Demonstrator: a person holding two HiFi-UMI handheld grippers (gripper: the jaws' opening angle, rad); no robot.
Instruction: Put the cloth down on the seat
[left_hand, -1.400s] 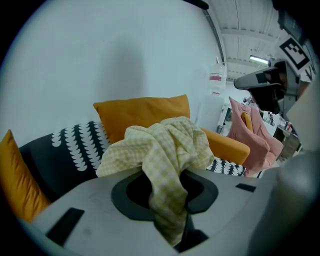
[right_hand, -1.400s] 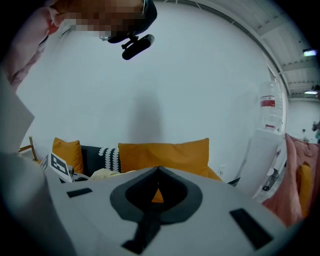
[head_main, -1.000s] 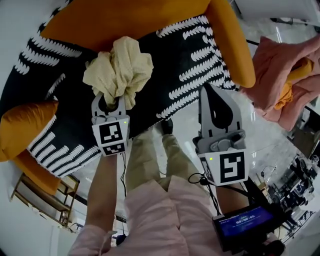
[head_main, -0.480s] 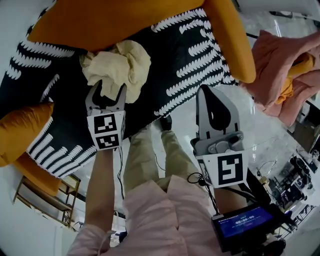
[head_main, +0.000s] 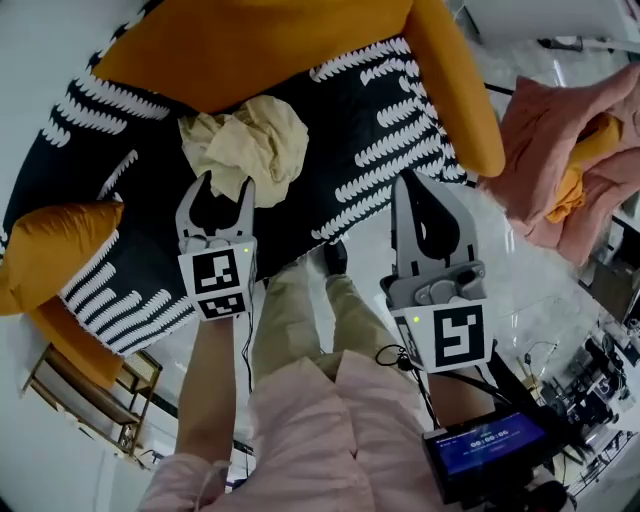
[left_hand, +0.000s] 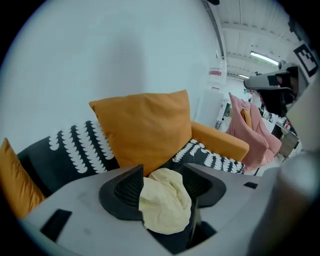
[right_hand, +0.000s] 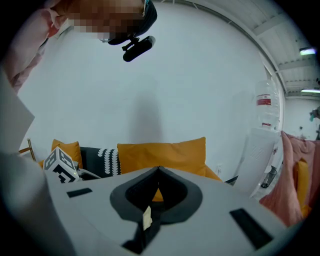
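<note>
head view: cloth (head_main: 250, 145) crumpled on black patterned seat (head_main: 400, 110), orange cushion (head_main: 250, 40) behind; left tool (head_main: 225, 190) spread, right tool (head_main: 405, 182) pressed together.

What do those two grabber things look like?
Both the left gripper and right gripper are grey with black jaw pads. Each carries a white cube printed with black squares and a tiny green light. The person wears a pink shirt.

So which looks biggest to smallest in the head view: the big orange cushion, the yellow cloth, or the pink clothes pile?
1. big orange cushion
2. pink clothes pile, though the picture edge cuts it off
3. yellow cloth, smallest, but not by much
</note>
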